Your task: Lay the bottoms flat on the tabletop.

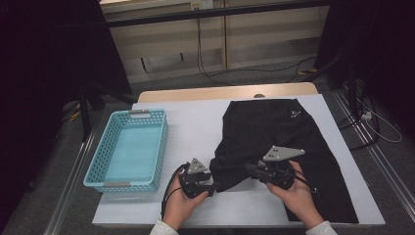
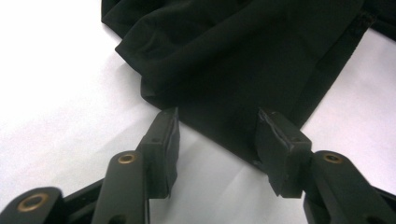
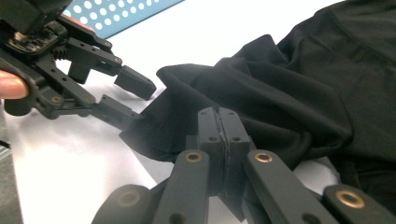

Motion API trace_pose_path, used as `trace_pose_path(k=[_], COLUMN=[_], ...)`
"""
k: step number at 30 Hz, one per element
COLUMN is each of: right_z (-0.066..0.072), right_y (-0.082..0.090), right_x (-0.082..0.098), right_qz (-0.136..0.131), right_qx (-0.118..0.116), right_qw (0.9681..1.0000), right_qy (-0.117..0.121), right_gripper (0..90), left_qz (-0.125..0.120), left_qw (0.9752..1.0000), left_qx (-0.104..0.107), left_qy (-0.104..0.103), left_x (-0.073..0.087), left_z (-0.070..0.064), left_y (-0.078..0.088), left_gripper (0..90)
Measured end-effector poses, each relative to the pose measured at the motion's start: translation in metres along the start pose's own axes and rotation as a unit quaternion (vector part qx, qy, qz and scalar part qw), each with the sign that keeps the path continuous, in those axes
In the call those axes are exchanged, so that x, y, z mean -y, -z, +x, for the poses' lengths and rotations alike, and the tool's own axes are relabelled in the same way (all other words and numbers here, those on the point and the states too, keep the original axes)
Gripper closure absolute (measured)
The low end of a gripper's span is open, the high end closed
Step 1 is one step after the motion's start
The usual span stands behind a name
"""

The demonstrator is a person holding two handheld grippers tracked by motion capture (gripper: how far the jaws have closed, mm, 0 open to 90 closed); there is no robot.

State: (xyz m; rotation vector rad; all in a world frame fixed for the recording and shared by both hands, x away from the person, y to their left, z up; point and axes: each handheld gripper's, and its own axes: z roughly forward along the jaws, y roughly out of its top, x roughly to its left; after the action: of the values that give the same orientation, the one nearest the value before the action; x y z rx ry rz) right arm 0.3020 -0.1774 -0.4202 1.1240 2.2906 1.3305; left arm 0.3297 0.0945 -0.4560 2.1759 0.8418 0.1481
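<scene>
A black garment [image 1: 279,127] lies spread on the white sheet, its left part bunched up. My left gripper [image 1: 211,188] is at the garment's lower left corner. In the left gripper view its jaws [image 2: 217,135] stand apart, with the hem of the black cloth [image 2: 233,70] reaching in between them and the pads not pressing on it. My right gripper [image 1: 249,169] is shut on a fold of the garment a little to the right. In the right gripper view its jaws [image 3: 219,126] are closed together with black cloth [image 3: 280,93] pinched between them, and the left gripper [image 3: 126,98] is close by.
A light blue plastic basket [image 1: 100,152] with nothing in it stands on the left side of the table. The white sheet [image 1: 195,122] covers most of the tabletop, and bare sheet lies between basket and garment. Cables run across the floor beyond the table.
</scene>
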Motion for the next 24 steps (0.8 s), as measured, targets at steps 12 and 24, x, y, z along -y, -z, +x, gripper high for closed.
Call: trace_pose_path(k=[12, 24], right_z=[0.011, 0.005], right_y=[-0.011, -0.003], right_x=[0.004, -0.003], right_qz=[0.035, 0.003], right_qx=[0.006, 0.008], right_qw=[0.9983, 0.9994], right_qy=[0.046, 0.034], right_gripper=[90.0, 90.0], left_qz=[0.004, -0.031], left_qw=[0.9981, 0.9942], left_qx=[0.025, 0.041], left_qy=[0.056, 0.094], left_x=[-0.001, -0.008], left_z=[-0.004, 0.008], left_y=[-0.003, 0.029], left_gripper=[81.5, 90.0])
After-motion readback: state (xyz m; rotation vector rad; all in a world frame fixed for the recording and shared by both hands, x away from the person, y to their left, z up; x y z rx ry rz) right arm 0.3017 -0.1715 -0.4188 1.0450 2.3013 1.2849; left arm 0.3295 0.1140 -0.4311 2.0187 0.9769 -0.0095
